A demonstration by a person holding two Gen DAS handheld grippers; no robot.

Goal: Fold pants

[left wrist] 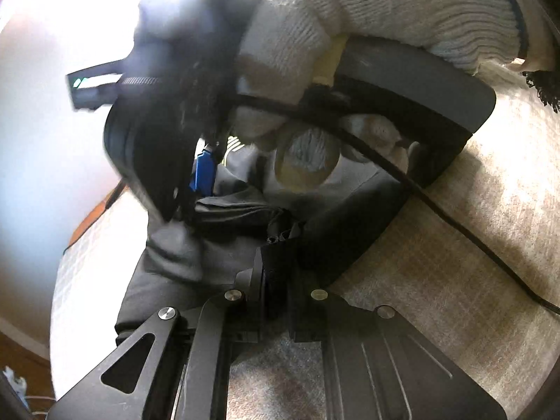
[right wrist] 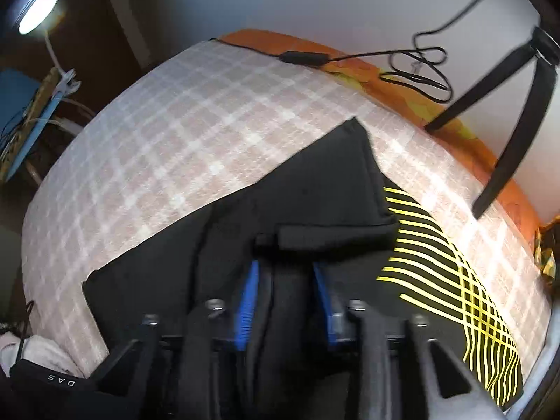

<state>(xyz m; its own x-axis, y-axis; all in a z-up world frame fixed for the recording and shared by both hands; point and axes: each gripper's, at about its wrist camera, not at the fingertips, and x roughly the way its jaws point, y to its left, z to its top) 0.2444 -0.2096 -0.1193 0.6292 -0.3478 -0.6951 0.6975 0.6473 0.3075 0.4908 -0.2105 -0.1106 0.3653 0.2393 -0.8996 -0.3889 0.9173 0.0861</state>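
Pinching black pants (right wrist: 315, 189), yellow-striped, both right gripper (right wrist: 285, 241) and apparently left gripper (left wrist: 276, 248).

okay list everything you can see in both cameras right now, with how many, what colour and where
pants: one, black with yellow stripes, lying on the cloth
checked cloth: one, beige and white, covering the surface
cable: one, black, along the far orange edge
lamp: one, white, lit, far left
tripod legs: two, black, far right
left gripper: black, shut on pants
right gripper: blue pads, shut on pants
gloved hand: white, holding the right gripper
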